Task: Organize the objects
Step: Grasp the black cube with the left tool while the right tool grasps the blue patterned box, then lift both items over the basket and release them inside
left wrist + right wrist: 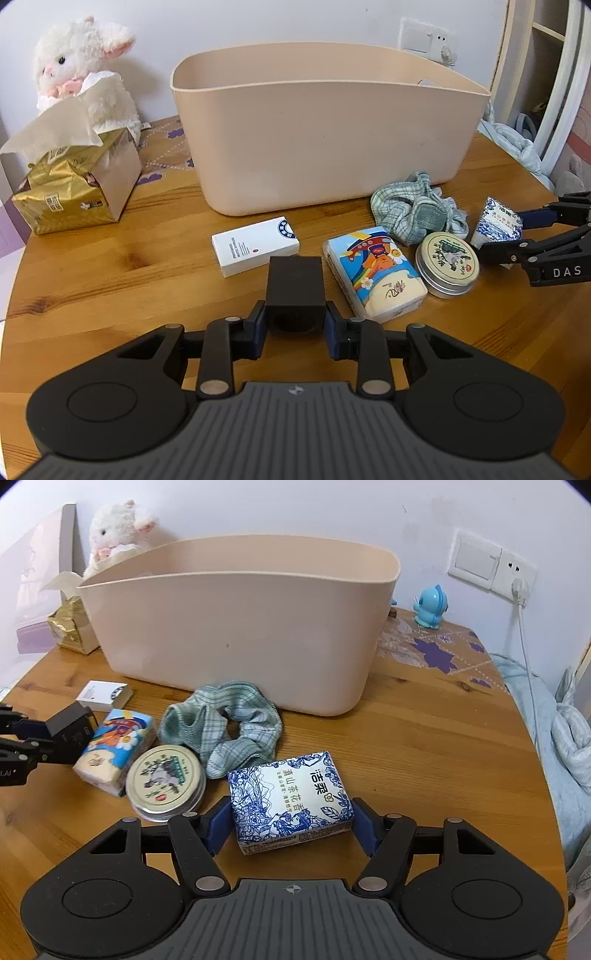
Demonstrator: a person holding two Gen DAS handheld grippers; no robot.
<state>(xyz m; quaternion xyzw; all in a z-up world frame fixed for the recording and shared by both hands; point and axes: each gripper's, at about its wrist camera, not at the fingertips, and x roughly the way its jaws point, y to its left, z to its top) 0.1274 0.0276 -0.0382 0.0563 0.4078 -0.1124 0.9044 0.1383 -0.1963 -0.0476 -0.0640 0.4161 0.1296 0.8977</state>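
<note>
— How are the jaws set?
— A black block (294, 291) is pinched by the left gripper (294, 325); a blue-and-white tissue pack (290, 799) is clamped by the right gripper (291, 821).
— Where are both held?
— Low over the wooden surface (424, 746), in front of the beige bin (240, 627).

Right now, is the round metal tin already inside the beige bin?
No, the round metal tin lies on the wooden table in front of the beige bin, between the cartoon tissue pack and the blue-and-white tissue pack.
</note>
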